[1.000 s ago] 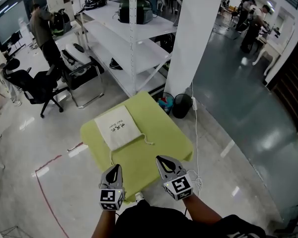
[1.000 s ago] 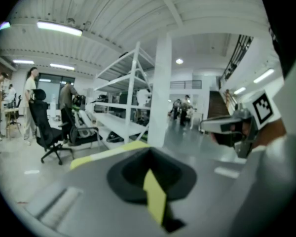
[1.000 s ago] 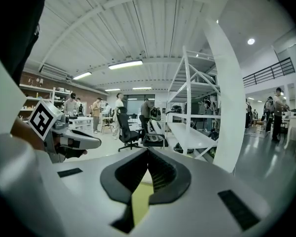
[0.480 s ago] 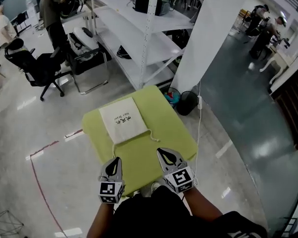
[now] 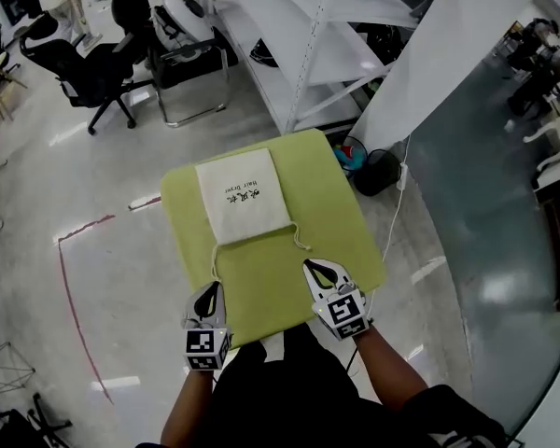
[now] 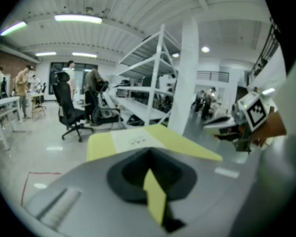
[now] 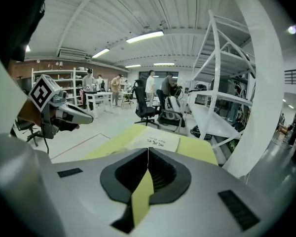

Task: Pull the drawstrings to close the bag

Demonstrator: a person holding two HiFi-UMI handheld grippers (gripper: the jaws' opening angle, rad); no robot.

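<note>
Cream cloth bag (image 5: 243, 194) lying flat on a yellow-green table (image 5: 341, 227).
The bag rests smooth and rectangular on the table's far half, with small dark print across its middle and its near edge straight. The left drawstring (image 5: 213, 261) trails from the near left corner toward the table's near edge. The right drawstring (image 5: 299, 240) curls out short, just beside the near right corner.

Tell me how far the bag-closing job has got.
Done: nothing yet. The white bag lies flat on the green table, its near edge full width, and its drawstrings trail loose on the cloth. In hand: nothing. The left gripper and right gripper are shut and empty, near the table's front edge, short of the drawstrings. Left: grasp both drawstrings and pull the bag closed.
</note>
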